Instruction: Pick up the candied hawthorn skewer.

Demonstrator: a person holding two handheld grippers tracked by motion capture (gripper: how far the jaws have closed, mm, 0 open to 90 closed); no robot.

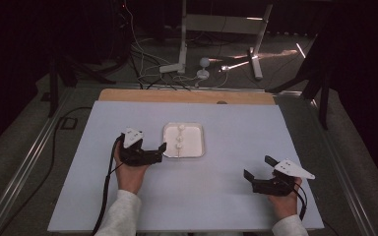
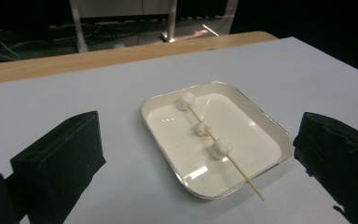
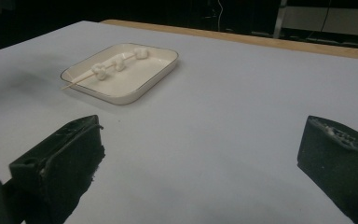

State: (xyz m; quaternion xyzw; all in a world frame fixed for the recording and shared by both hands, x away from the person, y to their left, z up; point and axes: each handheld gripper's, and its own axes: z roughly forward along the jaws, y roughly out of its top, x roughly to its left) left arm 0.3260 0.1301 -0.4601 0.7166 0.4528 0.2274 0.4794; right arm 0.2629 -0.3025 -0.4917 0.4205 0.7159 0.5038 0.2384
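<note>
A dark room: grey carpet floor [image 1: 19, 142], tangled cables [image 1: 147, 69], and a white stand [image 1: 216, 29] beyond the table

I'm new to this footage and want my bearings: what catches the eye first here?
A white tray sits mid-table on the pale sheet, holding a wooden skewer with three marshmallows threaded along it, its bare end poking over the near rim. The left tongs are open beside the tray's left edge, while the right tongs are open and farther off, near the right front corner.

A dim lab or recording studio: a white-covered table [image 1: 187, 196] stands amid black curtains [image 1: 24, 39], loose cables [image 1: 147, 69] on carpet and a white stand [image 1: 216, 29].
</note>
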